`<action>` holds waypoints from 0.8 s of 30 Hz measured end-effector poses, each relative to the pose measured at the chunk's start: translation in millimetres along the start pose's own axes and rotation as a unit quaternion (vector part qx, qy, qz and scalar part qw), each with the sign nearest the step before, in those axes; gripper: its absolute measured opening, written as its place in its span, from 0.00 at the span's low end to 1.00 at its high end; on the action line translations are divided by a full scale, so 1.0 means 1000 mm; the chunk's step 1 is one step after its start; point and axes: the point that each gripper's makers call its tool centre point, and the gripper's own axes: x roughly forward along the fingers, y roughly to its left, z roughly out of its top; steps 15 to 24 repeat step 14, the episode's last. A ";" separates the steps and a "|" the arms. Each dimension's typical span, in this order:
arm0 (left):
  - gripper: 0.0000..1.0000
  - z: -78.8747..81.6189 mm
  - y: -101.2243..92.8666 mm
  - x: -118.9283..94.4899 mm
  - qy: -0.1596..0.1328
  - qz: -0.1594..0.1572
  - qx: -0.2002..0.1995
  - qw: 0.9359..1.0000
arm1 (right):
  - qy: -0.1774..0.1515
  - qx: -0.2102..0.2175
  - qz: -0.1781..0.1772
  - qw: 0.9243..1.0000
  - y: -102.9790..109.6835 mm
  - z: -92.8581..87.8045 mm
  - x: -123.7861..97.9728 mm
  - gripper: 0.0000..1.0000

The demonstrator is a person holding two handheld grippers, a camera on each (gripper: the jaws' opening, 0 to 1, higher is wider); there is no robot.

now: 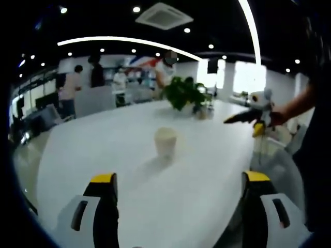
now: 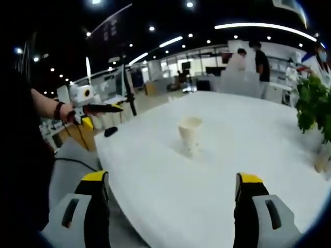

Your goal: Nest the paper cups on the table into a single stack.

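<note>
Both tongs we hold stand wide with nothing between their jaws: our left gripper (image 1: 178,181) reaches over the near edge of the white table (image 1: 196,170), and our right gripper (image 2: 173,181) does the same from the other side. Ahead of each, well apart from the yellow-tipped jaws and roughly centred between them, we see one stack of paper cups (image 1: 165,142) (image 2: 190,135) standing upright on the tabletop (image 2: 170,186). Beyond the cups from the left gripper sits a potted plant (image 1: 183,93).
</note>
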 end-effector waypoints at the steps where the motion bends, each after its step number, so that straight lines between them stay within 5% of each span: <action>1: 0.99 0.000 0.000 0.000 0.000 0.000 -0.001 1.000 | 0.000 0.001 0.000 1.000 0.000 0.000 0.000 1.00; 24: 0.99 0.005 0.001 0.003 -0.004 -0.001 0.002 1.000 | -0.004 0.008 -0.003 1.000 0.000 0.000 0.000 1.00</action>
